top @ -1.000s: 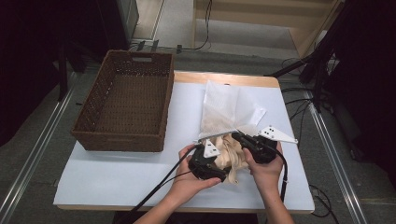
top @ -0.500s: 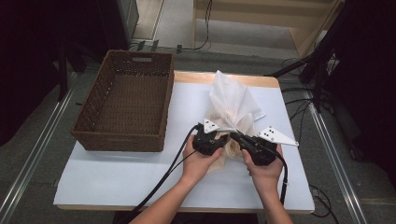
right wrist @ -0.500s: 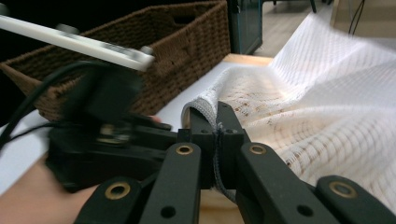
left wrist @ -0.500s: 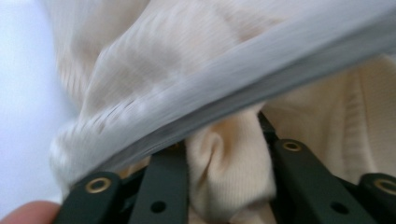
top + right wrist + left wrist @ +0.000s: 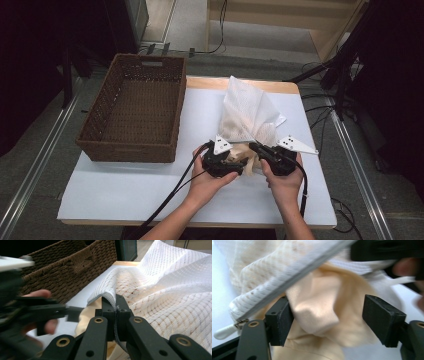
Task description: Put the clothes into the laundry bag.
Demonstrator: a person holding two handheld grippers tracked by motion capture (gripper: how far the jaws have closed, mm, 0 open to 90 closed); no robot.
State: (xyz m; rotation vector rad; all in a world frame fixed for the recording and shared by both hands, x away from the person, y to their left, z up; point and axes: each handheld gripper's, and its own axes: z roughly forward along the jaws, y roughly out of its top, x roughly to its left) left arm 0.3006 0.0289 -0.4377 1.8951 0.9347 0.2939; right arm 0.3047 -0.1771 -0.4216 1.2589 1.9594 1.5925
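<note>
At the far left of the bench (image 5: 125, 200) stands an empty brown wicker basket (image 5: 135, 107), well apart from the work. To its right, near the bench's front edge, the left hand-held gripper (image 5: 239, 161) has its jaws apart around a fold of cream cloth (image 5: 322, 312); they have just been opening, and the cloth bulges between the pads without being pressed by both. That cloth pokes out of the open mouth of a white mesh zip bag (image 5: 247, 112), which lies on the bench right of the basket, its far end lifted into a peak. The zip's edge and its white pull (image 5: 223, 332) run just above the left jaw. Further right, the right hand-held gripper (image 5: 256, 148) is clamped together on the bag's hemmed rim (image 5: 110, 298), holding the mouth up.

The step looks like feeding the cloth into the bag. To do it well, the right grip should keep the rim raised and taut so the mouth stays wide, while the left takes a fresh bite low on the cloth and pushes it deep, clear of the zip teeth, so nothing snags or spills back out
</note>
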